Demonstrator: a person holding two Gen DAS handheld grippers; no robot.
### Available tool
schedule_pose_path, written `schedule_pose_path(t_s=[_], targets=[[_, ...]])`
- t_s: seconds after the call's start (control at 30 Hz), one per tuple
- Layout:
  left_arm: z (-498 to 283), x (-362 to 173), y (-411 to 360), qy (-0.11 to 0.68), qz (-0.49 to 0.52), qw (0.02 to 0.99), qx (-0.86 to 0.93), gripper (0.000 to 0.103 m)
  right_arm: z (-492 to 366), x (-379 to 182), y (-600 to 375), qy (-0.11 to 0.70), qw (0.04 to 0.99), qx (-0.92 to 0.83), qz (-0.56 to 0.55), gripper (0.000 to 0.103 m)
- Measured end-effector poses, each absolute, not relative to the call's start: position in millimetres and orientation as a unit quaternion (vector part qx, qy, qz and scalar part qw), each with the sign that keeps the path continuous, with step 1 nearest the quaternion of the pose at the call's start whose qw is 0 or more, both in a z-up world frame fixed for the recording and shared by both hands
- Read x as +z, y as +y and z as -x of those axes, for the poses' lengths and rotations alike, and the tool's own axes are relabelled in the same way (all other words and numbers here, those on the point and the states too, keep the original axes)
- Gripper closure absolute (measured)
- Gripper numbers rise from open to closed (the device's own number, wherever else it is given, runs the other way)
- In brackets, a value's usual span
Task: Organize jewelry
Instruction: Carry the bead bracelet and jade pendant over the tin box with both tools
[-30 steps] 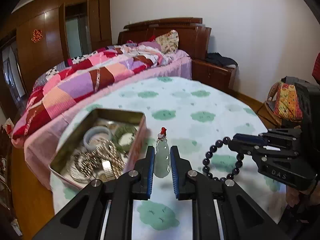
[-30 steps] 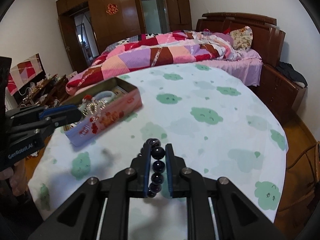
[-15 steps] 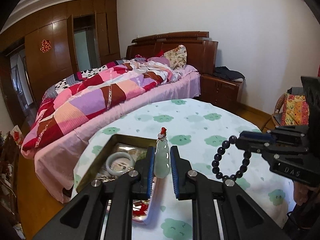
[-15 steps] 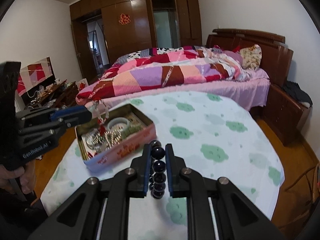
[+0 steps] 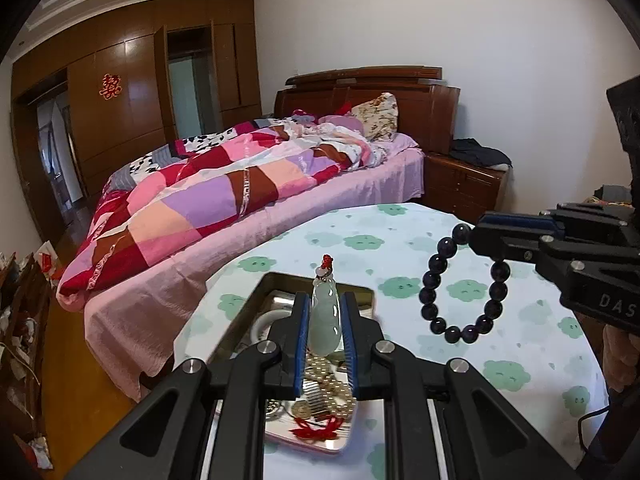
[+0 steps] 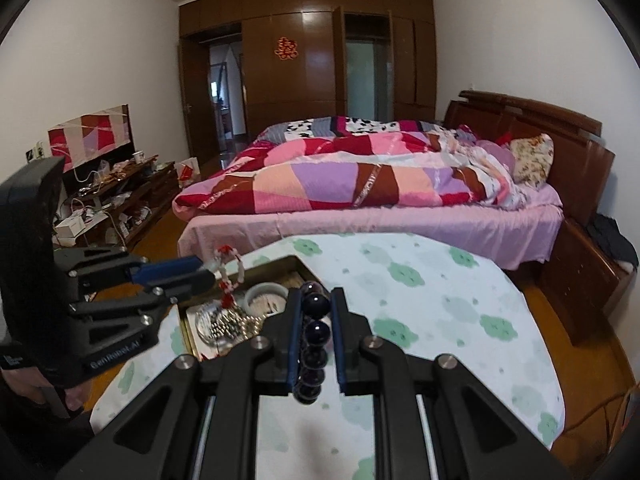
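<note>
Left tool point(image 5: 325, 316) is clamped on my pale pendant point(image 5: 325, 322), held above the open tin point(image 5: 256, 300) on the worktop point(image 5: 520, 320). Right tool point(image 6: 313, 320) grips my dark bead bracelet point(image 5: 464, 280), its loop hanging free to the right of the tin. Several pieces already lie in the tin. Judged remaining: placing both held pieces; neither is set down yet.

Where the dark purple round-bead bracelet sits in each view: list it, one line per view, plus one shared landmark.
Left wrist view: the dark purple round-bead bracelet hangs at right of centre, clamped in the right gripper, above the cloud-print tablecloth.
Right wrist view: bottom centre, pinched between that gripper's own fingers, seen edge-on.
Shared landmark: the open rectangular metal tin of jewellery.
</note>
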State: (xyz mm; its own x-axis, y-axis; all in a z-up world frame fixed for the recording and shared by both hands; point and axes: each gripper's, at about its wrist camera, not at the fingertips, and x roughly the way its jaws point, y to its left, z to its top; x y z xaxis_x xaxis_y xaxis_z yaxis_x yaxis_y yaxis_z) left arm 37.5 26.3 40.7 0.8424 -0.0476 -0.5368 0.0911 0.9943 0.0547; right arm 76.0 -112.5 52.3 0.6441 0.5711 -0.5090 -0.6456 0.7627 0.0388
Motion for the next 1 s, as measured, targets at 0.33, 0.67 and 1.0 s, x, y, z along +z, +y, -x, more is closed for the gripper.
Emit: schedule_pose_path(t_s=[0.33, 0.67, 1.0], targets=[[-51.3, 42.2, 56.1, 0.278, -0.031, 0.96, -0.004, 0.087, -85.5, 58.1, -85.5, 0.248, 0.898, 0.356, 0.075, 0.086], [-65.7, 26.2, 77.8, 0.294, -0.019, 0.956, 0.013, 0.087, -91.9, 52.1, -64.2, 0.255, 0.894, 0.361, 0.077, 0.086], [-78.5, 8.0, 91.5, 0.317, -0.012, 0.948, 0.026, 0.087, -109.3, 37.1, -49.0, 0.278, 0.889, 0.358, 0.066, 0.086]])
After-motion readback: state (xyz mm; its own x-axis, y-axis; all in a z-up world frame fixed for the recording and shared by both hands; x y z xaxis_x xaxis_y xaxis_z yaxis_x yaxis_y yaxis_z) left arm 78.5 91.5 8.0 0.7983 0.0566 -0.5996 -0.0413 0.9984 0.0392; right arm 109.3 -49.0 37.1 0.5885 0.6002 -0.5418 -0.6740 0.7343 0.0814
